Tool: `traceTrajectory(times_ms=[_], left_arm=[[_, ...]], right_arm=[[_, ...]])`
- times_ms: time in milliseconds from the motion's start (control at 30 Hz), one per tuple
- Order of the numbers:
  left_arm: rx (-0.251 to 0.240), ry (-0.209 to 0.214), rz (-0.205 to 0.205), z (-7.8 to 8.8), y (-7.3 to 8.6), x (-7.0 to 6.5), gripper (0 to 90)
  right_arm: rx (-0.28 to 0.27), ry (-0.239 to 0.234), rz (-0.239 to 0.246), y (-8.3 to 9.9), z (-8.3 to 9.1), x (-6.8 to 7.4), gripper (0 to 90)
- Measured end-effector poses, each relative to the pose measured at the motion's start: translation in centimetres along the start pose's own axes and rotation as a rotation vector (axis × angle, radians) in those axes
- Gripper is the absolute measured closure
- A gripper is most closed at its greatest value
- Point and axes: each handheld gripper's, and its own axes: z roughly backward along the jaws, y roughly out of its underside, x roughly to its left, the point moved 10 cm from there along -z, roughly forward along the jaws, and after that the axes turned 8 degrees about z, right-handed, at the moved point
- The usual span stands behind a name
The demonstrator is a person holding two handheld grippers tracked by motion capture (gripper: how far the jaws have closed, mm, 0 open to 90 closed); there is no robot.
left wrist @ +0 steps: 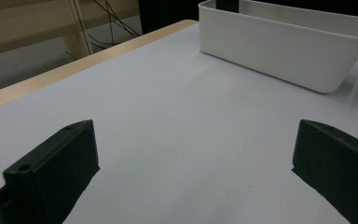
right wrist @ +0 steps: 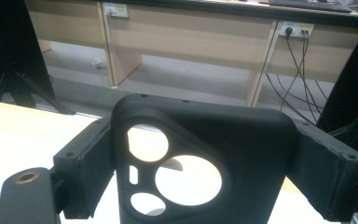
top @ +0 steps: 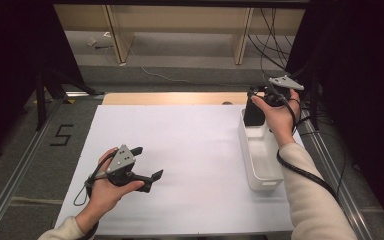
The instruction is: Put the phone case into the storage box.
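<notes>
Item: black phone case (right wrist: pixel 205 163), rigid, with a rounded-corner camera panel cut through by two large round holes, one smaller round hole and a narrow slot. Location: clamped between the jaws of the right tongs (right wrist: pixel 205 154), which press on its two side edges; the jaws stand wide because the case is wide. In the high view the case (top: pixel 253 112) hangs upright at the far end of the white bin (top: pixel 260 165), its lower part at or just inside the bin's rim; whether it touches the bin cannot be told.

Item: right tongs (top: pixel 260 102), held in the person's right hand (top: pixel 280 117) at the far right of the counter, grey three-cornered plate on top, cable trailing back along the cream sleeve.

Item: left tongs (top: pixel 147 162), held in the left hand (top: pixel 105 192) low over the near left of the counter, pointing toward the bin. Jaws spread wide apart, nothing between them; in the left gripper view bare white sheet shows between them (left wrist: pixel 196 158).

Item: white bin (left wrist: pixel 284 51), long, plastic, rounded corners, standing on the right side of the counter, lengthwise away from the person, well apart from the left tongs.

Item: counter (top: pixel 190 150), covered by a white sheet, with a strip of light wood showing at the far edge.
</notes>
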Motion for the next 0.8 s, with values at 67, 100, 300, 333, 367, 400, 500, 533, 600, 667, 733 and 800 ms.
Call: traceTrajectory(times_ms=[67,100,300,333,367,400,500,533,600,667,733,800], left_arm=[[0.0,0.0,0.0,0.0,0.0,0.0,0.0],[0.001,-0.001,0.0,0.0,0.0,0.0,0.0],[0.0,0.0,0.001,-0.1,0.0,0.0,0.0],[-0.001,-0.001,0.002,-0.1,0.0,0.0,0.0],[0.0,0.0,0.002,-0.1,0.0,0.0,0.0],[0.0,0.0,0.003,-0.1,0.0,0.0,0.0],[0.001,0.0,0.006,-0.1,0.0,0.0,0.0],[0.001,0.0,0.006,-0.1,0.0,0.0,0.0],[0.001,-0.001,0.002,-0.1,0.0,0.1,0.0],[0.0,-0.001,0.001,-0.1,0.0,0.1,0.0],[0.0,-0.001,0.001,-0.1,0.0,0.0,0.0],[-0.001,-0.001,0.002,-0.1,0.0,0.0,0.0]], right_arm=[[0.005,-0.001,0.002,0.1,-0.1,0.0,16.0],[0.004,0.001,0.003,0.2,-0.1,0.1,16.0],[0.007,0.002,0.003,0.4,-0.3,0.0,16.0],[0.008,0.002,0.002,0.4,-0.3,0.0,16.1],[0.008,0.002,0.004,0.4,-0.4,0.0,16.0],[0.011,0.002,0.003,0.5,-0.5,0.1,16.1],[0.014,0.004,0.005,0.7,-0.6,0.1,16.0],[0.012,0.004,0.006,0.7,-0.7,0.1,16.0],[0.014,0.007,0.006,0.8,-0.7,0.1,16.0],[0.014,0.011,0.012,0.9,-0.8,0.1,15.9],[0.016,0.009,0.011,1.0,-0.9,0.1,15.9],[0.015,0.01,0.011,1.0,-1.1,0.1,15.9]])
